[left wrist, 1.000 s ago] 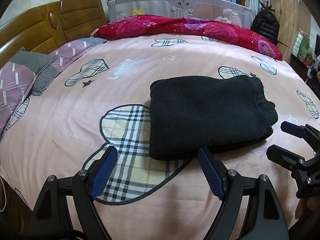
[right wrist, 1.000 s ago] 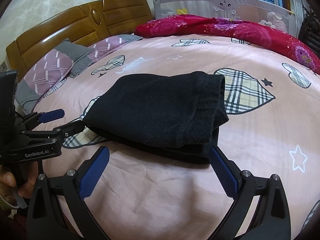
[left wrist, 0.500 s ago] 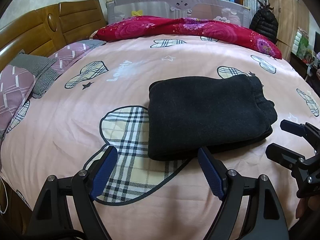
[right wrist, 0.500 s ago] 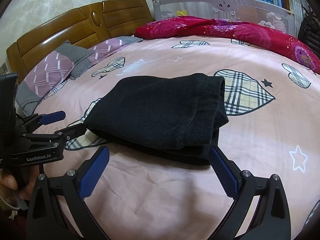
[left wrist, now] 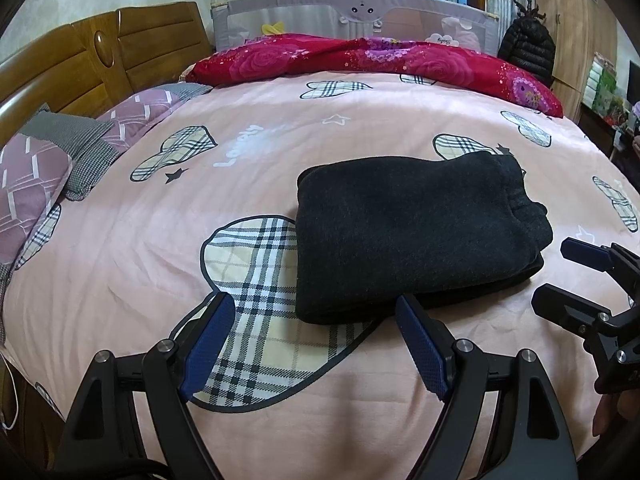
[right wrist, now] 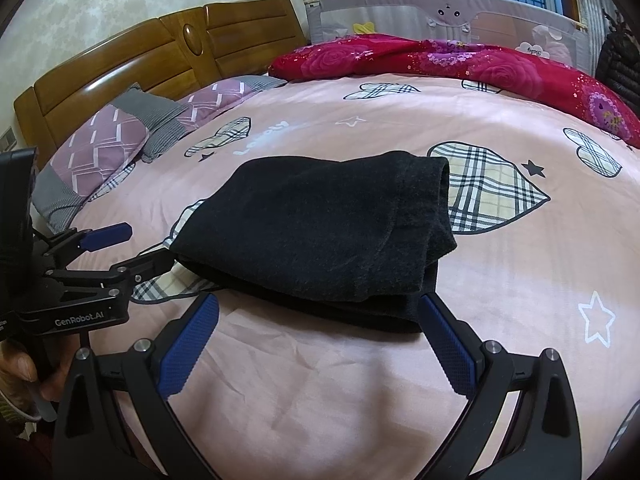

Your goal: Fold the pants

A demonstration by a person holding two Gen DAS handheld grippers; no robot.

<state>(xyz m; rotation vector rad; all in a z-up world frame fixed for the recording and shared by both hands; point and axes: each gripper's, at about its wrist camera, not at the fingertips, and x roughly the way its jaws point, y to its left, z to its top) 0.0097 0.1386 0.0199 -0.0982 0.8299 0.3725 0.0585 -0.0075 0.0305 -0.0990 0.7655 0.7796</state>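
The black pants [left wrist: 412, 236] lie folded into a thick rectangle on the pink bed cover [left wrist: 256, 184]; they also show in the right wrist view [right wrist: 320, 236]. My left gripper [left wrist: 314, 344] is open and empty, just short of the near left corner of the pants. My right gripper [right wrist: 318, 344] is open and empty, just short of their near right edge. Each gripper shows in the other's view: the right one [left wrist: 568, 276] at the far right, the left one [right wrist: 128, 248] at the far left, both apart from the pants.
A red floral quilt [left wrist: 372, 60] lies along the far side of the bed. Purple and grey pillows [left wrist: 60, 156] sit at the left by the wooden headboard [left wrist: 100, 64]. A grey bed rail [left wrist: 352, 12] stands behind the quilt. A black jacket [left wrist: 528, 52] hangs at the back right.
Both grippers have pulled back and risen slightly from the pants, staying open. The pants have not moved.
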